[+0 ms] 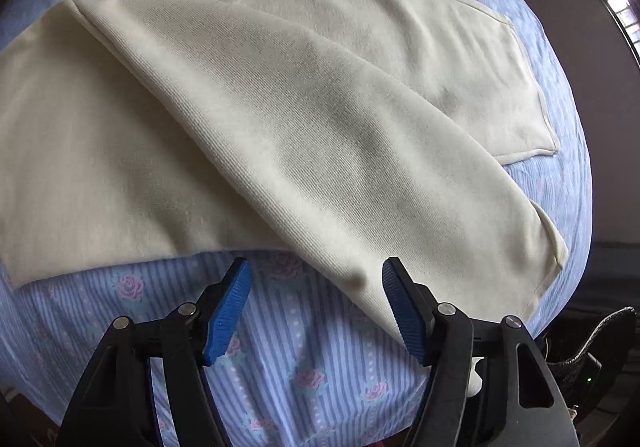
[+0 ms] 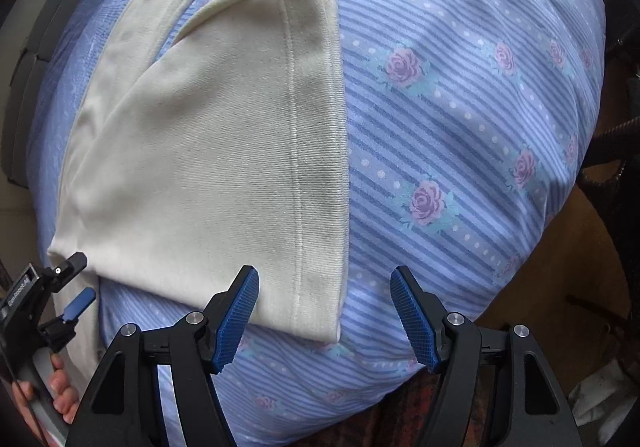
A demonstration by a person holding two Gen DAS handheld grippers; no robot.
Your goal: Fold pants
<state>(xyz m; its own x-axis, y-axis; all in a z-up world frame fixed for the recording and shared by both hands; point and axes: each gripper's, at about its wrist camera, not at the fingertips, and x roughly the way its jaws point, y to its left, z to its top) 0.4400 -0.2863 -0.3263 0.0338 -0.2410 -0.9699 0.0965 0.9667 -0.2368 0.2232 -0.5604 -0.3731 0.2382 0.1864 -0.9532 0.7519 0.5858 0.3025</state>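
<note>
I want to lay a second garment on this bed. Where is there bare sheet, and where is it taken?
Bare striped sheet lies right of the pants' hemmed leg end in the right wrist view, out to the bed's edge. A narrower strip runs between the pants' near edge and the left claw. The cream pants cover the middle; both open claws hover at their near edge.
</note>
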